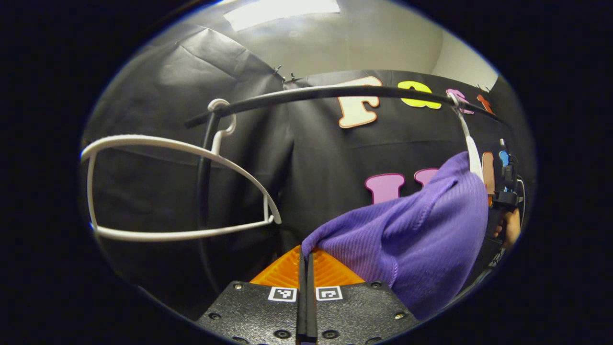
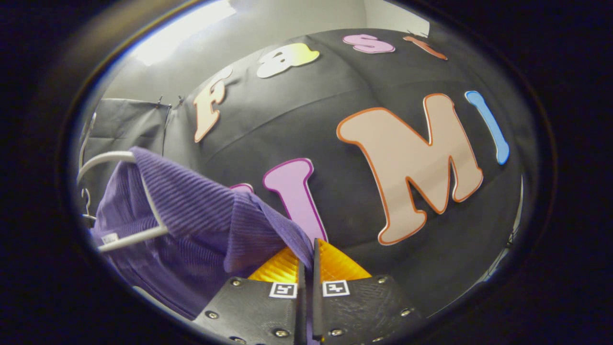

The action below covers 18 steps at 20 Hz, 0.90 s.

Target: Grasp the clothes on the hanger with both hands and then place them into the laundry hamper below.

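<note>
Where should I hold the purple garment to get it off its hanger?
Keep to the edges: the left claw and right claw each pinch a fold of the purple garment at opposite sides. It drapes over the white hanger, so lifting up and over its arm looks best.

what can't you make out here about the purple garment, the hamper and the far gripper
- Purple garment: lower part cut off by the left gripper view's edge; in the right gripper view its folds cover most of the white hanger.
- Laundry hamper: below both cameras' aim.
- Far hand-held gripper: small at the rim, fingers behind the garment; open or shut unclear.
</note>
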Available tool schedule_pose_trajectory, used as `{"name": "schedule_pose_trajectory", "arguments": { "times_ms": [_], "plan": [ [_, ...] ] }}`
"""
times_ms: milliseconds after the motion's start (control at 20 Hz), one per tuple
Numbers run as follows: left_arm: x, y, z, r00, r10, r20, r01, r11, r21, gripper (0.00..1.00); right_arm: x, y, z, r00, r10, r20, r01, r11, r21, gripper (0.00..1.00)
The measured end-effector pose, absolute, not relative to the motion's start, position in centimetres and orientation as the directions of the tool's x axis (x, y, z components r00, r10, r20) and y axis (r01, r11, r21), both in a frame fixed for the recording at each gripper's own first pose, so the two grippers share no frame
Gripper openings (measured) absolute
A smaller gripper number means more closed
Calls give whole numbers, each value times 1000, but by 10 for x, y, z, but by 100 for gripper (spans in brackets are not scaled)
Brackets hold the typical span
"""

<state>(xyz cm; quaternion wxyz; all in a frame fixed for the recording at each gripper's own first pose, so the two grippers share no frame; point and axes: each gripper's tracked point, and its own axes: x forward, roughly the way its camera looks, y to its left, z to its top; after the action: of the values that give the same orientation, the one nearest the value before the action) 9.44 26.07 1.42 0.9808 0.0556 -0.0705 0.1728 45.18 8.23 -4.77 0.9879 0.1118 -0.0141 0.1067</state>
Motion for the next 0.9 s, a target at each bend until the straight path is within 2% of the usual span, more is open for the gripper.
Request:
{"name": "schedule_pose_trajectory", "arguments": {
  "times_ms": [50,350,500,600,700,900],
  "plan": [
    [95,253,6,937,315,150,-327,943,61,0,449,87,-58,975,218,41,-222,948,227,5],
    [99,203,-49,962,253,101,-259,964,61,0,420,103,-91,975,211,62,-218,965,146,5],
    [100,190,-62,963,249,108,-257,963,75,2,414,106,-115,975,224,4,-222,963,153,5],
    [95,186,-66,960,257,110,-266,960,82,0,411,93,-115,981,191,31,-193,971,141,5],
    [93,188,-72,959,264,101,-272,959,78,0,404,94,-104,976,207,67,-215,967,136,5],
    [78,195,-40,948,272,168,-276,961,5,0,396,83,-68,967,178,180,-205,967,149,5]
  ]
}}
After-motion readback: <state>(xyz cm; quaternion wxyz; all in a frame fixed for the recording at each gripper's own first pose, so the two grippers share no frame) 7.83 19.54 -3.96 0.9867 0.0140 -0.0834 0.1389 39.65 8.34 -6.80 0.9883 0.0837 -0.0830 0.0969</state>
